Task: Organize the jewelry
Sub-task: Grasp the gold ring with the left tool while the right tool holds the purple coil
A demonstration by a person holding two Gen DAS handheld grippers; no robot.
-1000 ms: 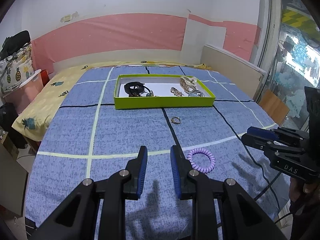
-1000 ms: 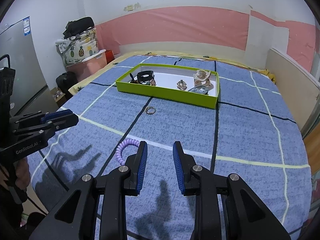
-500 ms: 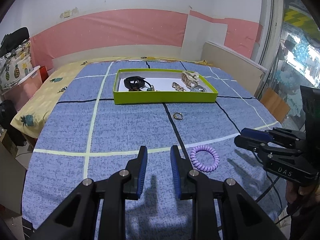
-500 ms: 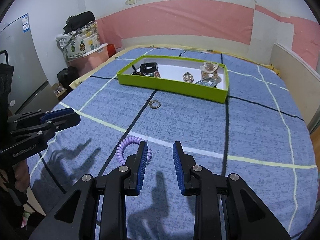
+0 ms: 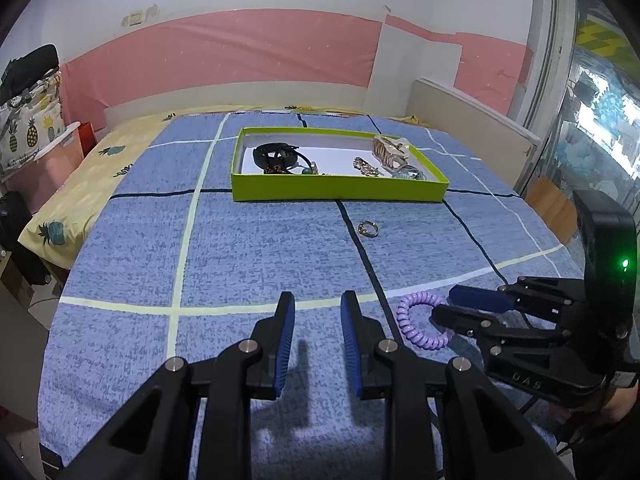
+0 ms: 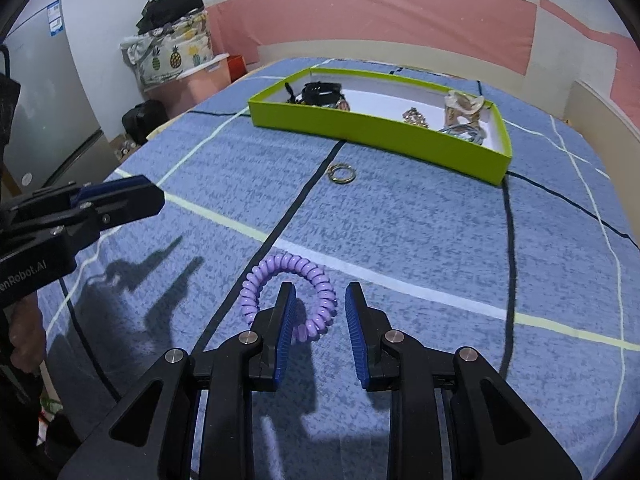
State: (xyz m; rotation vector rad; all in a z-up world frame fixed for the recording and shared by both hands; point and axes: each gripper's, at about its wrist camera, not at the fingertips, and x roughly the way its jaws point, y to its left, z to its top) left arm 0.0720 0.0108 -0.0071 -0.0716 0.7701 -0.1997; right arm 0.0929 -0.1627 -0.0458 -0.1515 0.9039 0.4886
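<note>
1. The purple coil bracelet point(image 6: 289, 295) lies flat on the blue checked bedspread point(image 6: 400, 232), near the front edge, well apart from the green tray point(image 6: 376, 136).
2. A second ago the right tongs point(image 6: 316, 320) were higher and off to the bracelet's right; now they have come down over it, the left pad inside the loop and the coil's right side in the gap. The jaws are closing, still a narrow gap, and the pads do not yet press on the coil.
3. I judge this to be the start of the pick-up: once the coil is pinched, it has to be carried across to the tray.
4. The left tongs point(image 5: 316, 336) have hardly moved; they hover above bare bedspread to the left of the bracelet, jaws partly apart with nothing between them.
5. A small gold ring point(image 6: 342, 172) lies between the bracelet and the tray, beside a dark stripe, not yet put away.
6. The tray already holds a black strap piece point(image 5: 278, 156) at its left, a gold chain point(image 5: 366, 166) in the middle and a pale gold band point(image 5: 390, 150) at its right.
7. Nothing blocks the way to the tray except the ring beneath the path and the tray's near wall, which the bracelet must clear.
</note>
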